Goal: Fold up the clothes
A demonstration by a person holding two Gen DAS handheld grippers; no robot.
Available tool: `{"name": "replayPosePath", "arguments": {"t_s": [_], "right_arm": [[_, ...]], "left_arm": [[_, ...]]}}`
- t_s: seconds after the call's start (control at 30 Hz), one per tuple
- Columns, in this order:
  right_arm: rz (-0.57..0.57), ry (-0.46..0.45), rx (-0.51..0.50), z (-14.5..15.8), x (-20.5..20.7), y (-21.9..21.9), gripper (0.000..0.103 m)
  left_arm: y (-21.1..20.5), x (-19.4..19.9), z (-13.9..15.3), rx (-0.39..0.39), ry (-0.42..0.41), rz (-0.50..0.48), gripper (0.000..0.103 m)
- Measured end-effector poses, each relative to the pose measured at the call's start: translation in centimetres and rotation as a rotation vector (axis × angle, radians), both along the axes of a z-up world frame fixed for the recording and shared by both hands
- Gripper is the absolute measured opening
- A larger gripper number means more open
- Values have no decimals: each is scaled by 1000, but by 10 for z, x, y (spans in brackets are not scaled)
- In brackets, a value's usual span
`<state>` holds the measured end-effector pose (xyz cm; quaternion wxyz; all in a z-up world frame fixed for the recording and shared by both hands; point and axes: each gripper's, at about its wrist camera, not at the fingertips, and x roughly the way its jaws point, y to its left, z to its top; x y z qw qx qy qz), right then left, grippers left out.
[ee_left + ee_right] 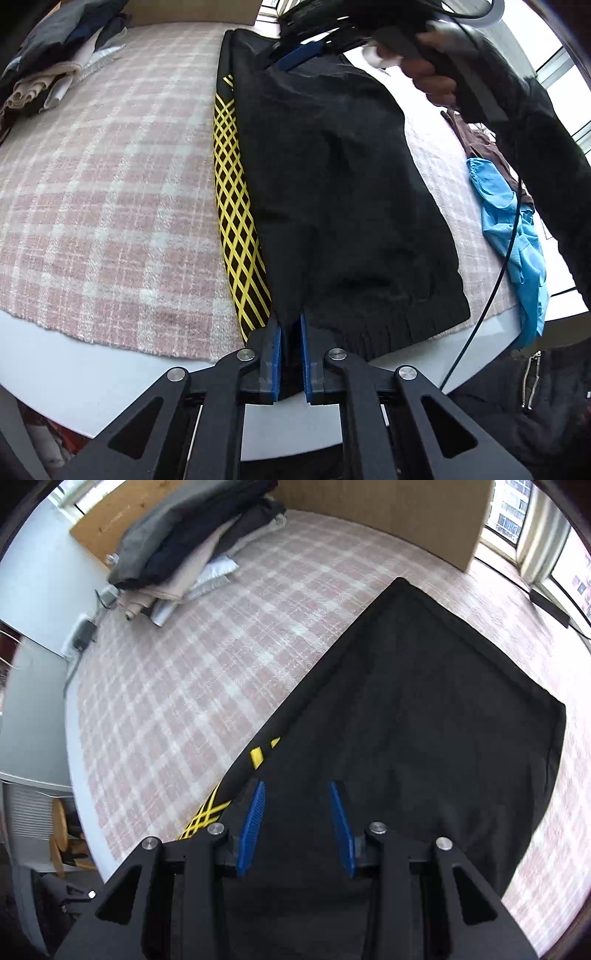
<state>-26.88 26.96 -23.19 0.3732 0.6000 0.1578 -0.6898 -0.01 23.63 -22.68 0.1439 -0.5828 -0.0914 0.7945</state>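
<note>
Black shorts (340,192) with a yellow lattice side stripe (236,221) lie folded lengthwise on a pink plaid blanket (110,184). My left gripper (291,325) is shut on the black fabric at the near waistband edge. My right gripper (297,794) is open, its blue pads (255,823) hovering just above the shorts (424,720) near the striped edge (207,816). In the left wrist view the right gripper (299,55) shows over the far end of the shorts.
A pile of folded clothes (192,546) sits at the blanket's far corner, also in the left wrist view (62,55). A blue garment (513,229) and a brown one (480,140) lie to the right. A cardboard box (388,513) stands behind.
</note>
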Motion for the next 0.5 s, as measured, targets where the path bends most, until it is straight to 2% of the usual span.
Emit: {"name": "replayPosePath", "arguments": {"t_s": [0.1,0.3,0.4,0.5], "right_arm": [[-8,-22,16,-12,-6,-11,38],[-47,-102,-72,1,-5,-8,38],[-54,-100,-25,1,-1,-17,37],[-85,-126,21,-4,0,-24,28]], "left_arm": [[-6,3,1,18,0,-1,8],[-17,6,11,20,3,-16,8],[-13,5,11,5,2,-47,8],[-10,5,11,11,6,-62,8]]}}
